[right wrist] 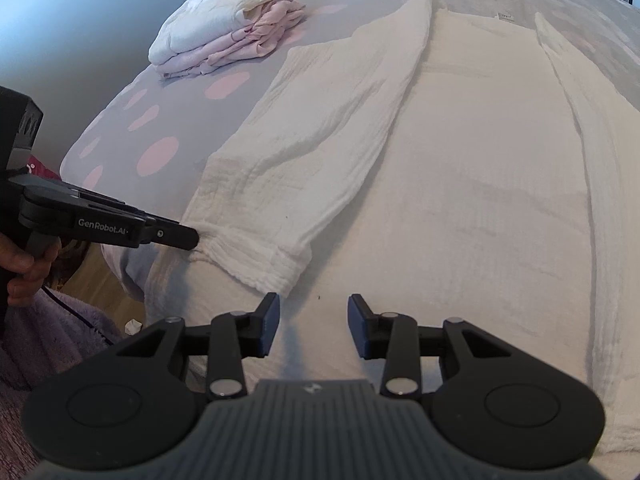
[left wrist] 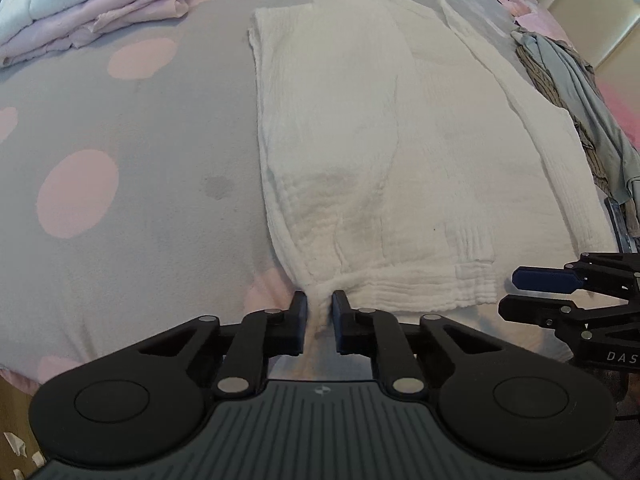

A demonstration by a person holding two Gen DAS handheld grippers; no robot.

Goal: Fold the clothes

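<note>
A white crinkled garment (left wrist: 360, 128) lies flat on the bed with its left side and sleeve folded inward; it also shows in the right wrist view (right wrist: 460, 168). My left gripper (left wrist: 320, 300) is shut on the garment's near left hem corner, which bunches between the jaws. In the right wrist view the left gripper (right wrist: 188, 238) touches that same corner from the left. My right gripper (right wrist: 314, 312) is open and empty, just above the near hem, right of the folded sleeve cuff (right wrist: 280, 264). It shows at the right edge of the left wrist view (left wrist: 516, 292).
A grey bedspread with pink dots (left wrist: 120, 152) covers the bed. A stack of folded pink and white clothes (right wrist: 224, 36) sits at the far left. A pile of grey and striped clothes (left wrist: 568, 92) lies at the right edge. The bed's near edge and wooden floor (right wrist: 104, 276) are close.
</note>
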